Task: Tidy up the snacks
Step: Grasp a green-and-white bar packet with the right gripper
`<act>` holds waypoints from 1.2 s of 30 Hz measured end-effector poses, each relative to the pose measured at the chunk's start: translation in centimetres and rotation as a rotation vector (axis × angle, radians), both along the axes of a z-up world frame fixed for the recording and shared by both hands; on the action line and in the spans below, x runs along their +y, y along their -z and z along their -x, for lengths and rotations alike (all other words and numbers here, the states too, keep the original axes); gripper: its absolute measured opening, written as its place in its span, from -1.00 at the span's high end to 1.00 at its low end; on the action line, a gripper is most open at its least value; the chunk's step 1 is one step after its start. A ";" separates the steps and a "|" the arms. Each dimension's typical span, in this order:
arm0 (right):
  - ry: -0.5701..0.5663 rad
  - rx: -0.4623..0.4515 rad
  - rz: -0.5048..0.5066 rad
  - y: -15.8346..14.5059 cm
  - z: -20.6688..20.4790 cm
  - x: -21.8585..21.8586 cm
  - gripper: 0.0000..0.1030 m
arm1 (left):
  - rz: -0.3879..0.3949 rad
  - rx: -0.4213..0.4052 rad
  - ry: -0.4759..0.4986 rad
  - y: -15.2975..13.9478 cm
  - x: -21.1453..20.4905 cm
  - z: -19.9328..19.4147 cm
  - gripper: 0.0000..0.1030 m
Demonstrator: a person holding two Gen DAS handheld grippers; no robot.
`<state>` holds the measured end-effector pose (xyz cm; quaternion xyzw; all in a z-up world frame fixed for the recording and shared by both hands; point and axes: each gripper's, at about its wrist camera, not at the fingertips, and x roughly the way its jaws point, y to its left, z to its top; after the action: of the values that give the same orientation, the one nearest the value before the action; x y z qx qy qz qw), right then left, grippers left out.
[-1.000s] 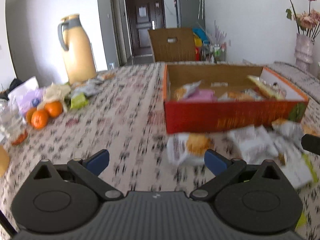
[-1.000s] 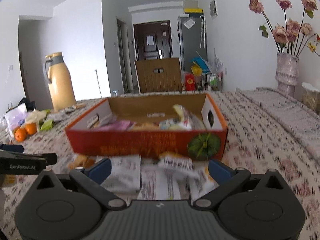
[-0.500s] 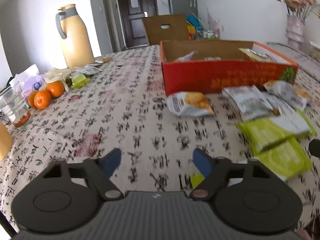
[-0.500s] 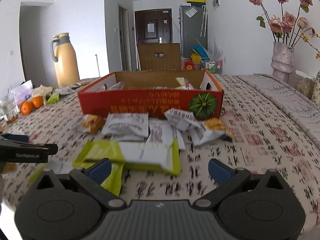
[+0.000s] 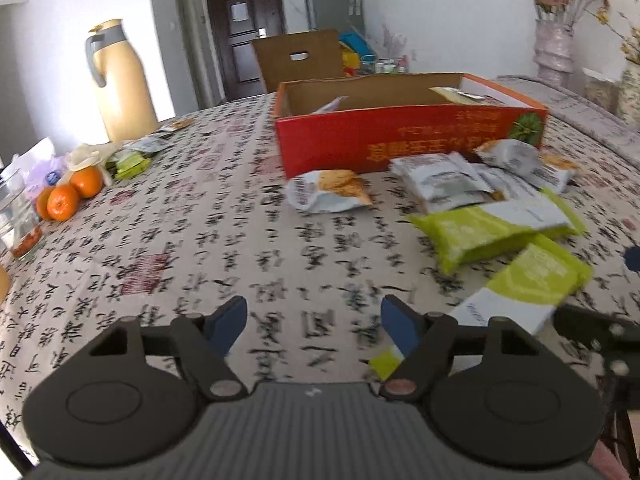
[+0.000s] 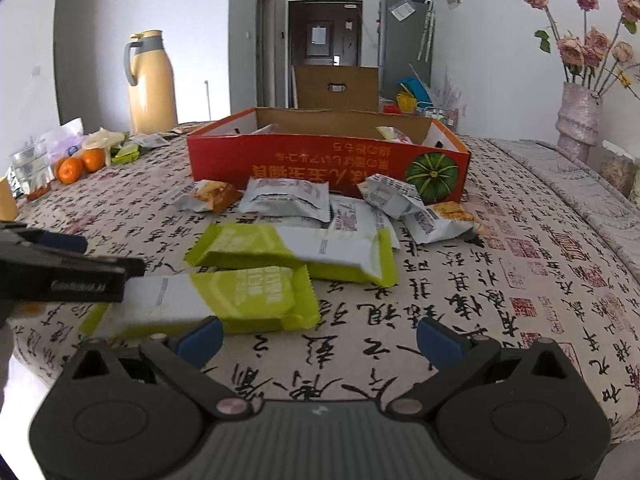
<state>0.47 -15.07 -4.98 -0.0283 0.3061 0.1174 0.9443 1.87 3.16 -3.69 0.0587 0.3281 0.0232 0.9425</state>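
A red cardboard box [image 6: 328, 160] [image 5: 408, 136] stands on the patterned tablecloth with some snack packs inside. In front of it lie several white snack packets [image 6: 286, 197] [image 5: 440, 178] and two green-and-white packs [image 6: 292, 250] [image 5: 492, 228], the nearer one [image 6: 216, 300] [image 5: 520, 288] close to both grippers. My left gripper [image 5: 314, 326] is open and empty, low over the cloth left of the nearer green pack. My right gripper [image 6: 318, 340] is open and empty, just in front of that pack.
A yellow thermos jug [image 6: 152, 84] [image 5: 120, 88] stands at the back left. Oranges [image 5: 66, 196] [image 6: 78, 164], a glass jar [image 5: 20, 220] and more small packs [image 5: 134, 156] lie at the left. A vase of dried roses [image 6: 576, 120] stands at the right.
Both grippers have pulled back from the box toward the near table edge. The loose packets and the green packs have come into view in front of them.
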 end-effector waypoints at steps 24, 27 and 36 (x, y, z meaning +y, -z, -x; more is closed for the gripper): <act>0.068 0.018 -0.126 -1.2 0.6 0.0 -0.98 | 0.068 -0.052 0.005 -2.1 2.5 1.3 -0.52; 0.088 0.045 -0.118 -1.3 0.0 1.4 -0.98 | 0.085 -0.069 0.007 -2.6 3.4 1.5 -0.59; 0.169 0.115 -0.085 -0.7 -1.0 3.8 -1.00 | 0.143 -0.102 0.013 -2.9 4.5 1.9 -1.00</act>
<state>1.51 -11.24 -4.27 0.0445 0.3556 0.0517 0.9321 0.01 7.65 -0.80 -0.0078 0.2800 -0.0037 0.9600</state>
